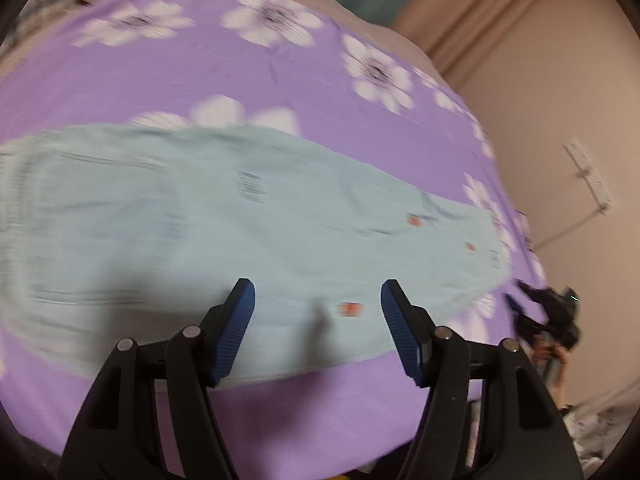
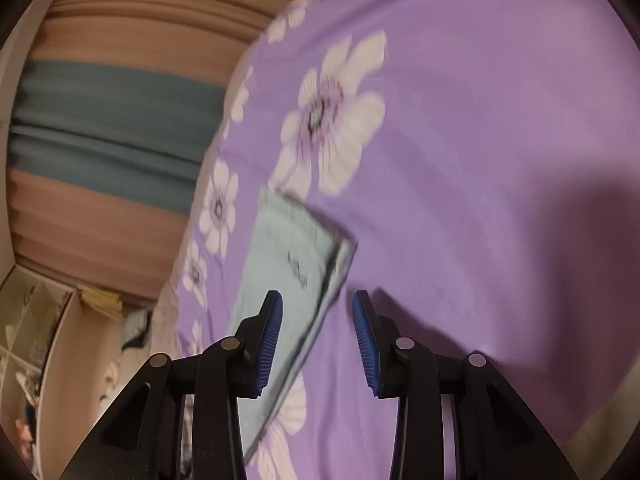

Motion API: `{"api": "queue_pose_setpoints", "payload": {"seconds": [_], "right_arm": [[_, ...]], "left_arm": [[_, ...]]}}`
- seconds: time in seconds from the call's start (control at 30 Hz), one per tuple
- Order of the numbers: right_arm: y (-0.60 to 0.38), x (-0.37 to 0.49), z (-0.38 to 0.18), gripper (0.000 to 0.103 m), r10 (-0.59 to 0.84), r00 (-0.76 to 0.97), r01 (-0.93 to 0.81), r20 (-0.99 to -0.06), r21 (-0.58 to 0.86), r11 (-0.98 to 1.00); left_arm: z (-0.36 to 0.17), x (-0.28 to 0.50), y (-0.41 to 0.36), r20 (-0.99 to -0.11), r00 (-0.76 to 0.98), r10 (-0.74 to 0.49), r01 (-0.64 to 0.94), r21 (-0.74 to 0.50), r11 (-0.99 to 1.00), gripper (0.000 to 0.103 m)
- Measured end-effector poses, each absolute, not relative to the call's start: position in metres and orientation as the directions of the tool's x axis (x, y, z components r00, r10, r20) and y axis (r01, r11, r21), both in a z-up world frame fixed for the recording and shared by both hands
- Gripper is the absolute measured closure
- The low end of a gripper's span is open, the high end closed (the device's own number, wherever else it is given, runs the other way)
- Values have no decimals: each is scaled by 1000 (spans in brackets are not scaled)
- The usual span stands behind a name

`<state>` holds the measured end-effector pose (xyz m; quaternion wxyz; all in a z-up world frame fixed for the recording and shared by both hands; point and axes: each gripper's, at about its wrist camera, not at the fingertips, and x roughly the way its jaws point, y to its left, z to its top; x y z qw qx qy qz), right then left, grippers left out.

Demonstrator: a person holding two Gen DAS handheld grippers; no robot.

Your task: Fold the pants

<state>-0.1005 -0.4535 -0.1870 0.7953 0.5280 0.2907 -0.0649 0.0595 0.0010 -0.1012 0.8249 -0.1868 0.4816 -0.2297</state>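
Pale blue pants with small red marks lie flat and lengthwise on a purple flowered bedsheet. My left gripper is open and empty, held above the pants' near edge. In the right wrist view one end of the pants shows with its hem edge. My right gripper is open and empty, just above that end's corner. The right gripper also shows small at the far right of the left wrist view. Both views are motion-blurred.
The bed's right edge drops off toward a beige wall with a white power strip. Pink and teal curtains hang behind the bed. Shelving and clutter stand at the lower left of the right wrist view.
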Motion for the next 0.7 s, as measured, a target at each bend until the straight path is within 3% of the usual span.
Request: {"api": "queue_pose_setpoints", "payload": {"seconds": [0.1, 0.37, 0.53, 0.7], "right_arm": [[-446, -82, -188, 66, 173, 782, 455, -599, 737, 500], [-450, -65, -190, 69, 107, 822, 431, -559, 734, 524], [-444, -63, -178, 90, 64, 834, 419, -549, 704, 573], [-387, -44, -119, 91, 11, 851, 298, -526, 499, 814]], "left_arm": [[-106, 64, -31, -700, 392, -597, 230, -554, 800, 38], [-137, 68, -53, -750, 340, -568, 216, -526, 823, 38], [-132, 66, -45, -760, 332, -558, 223, -512, 830, 38], [-110, 79, -59, -670, 318, -671, 234, -631, 740, 38]]}}
